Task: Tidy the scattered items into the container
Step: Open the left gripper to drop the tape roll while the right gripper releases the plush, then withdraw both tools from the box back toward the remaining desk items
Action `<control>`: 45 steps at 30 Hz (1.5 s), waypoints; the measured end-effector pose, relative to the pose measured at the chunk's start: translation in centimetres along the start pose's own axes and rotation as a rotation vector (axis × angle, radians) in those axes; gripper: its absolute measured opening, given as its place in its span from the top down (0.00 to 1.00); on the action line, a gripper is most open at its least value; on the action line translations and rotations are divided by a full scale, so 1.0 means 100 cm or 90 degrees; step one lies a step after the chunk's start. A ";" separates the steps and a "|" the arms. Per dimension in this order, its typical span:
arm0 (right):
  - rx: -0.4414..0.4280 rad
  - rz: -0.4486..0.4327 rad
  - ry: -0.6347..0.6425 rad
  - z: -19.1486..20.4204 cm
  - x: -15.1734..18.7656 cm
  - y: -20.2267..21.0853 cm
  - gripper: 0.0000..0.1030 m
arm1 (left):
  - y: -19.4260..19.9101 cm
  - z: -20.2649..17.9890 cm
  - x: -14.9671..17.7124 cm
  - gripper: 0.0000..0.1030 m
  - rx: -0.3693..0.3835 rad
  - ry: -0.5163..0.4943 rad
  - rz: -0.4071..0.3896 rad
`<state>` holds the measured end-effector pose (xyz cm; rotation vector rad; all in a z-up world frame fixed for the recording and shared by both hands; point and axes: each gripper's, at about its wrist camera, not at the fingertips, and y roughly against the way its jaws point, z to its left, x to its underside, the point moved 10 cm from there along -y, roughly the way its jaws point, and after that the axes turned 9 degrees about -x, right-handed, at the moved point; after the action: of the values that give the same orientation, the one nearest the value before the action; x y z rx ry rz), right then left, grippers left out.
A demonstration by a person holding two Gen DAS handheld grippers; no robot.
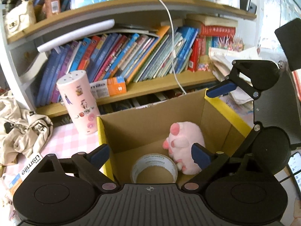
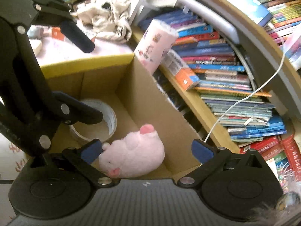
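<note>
Books are crowding the shelves behind as both spread, empty tools hover over the cardboard box (image 1: 216,113). Below the left hand-held gripper (image 1: 150,155) sit a plush toy (image 1: 185,141) and tape roll (image 1: 154,166); the right hand-held gripper (image 2: 145,149) should be lifting clear, then seeking the pink canister (image 1: 79,101) beyond.

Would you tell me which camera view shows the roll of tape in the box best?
The left wrist view: the tape roll lies nearly whole on the floor of the cardboard box, beside the pink plush toy. In the right wrist view, the left gripper's arm hides part of it.
</note>
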<state>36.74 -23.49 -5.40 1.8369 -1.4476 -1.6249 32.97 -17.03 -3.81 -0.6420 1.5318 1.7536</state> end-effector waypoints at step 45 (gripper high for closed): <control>0.186 -0.085 -0.547 0.156 0.049 0.107 0.00 | 0.133 0.091 0.137 0.03 -0.006 0.118 -0.014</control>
<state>17.45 -26.31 -5.10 1.4180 -1.9960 -2.5737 14.81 -6.15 -4.30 -0.8427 1.6340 1.7247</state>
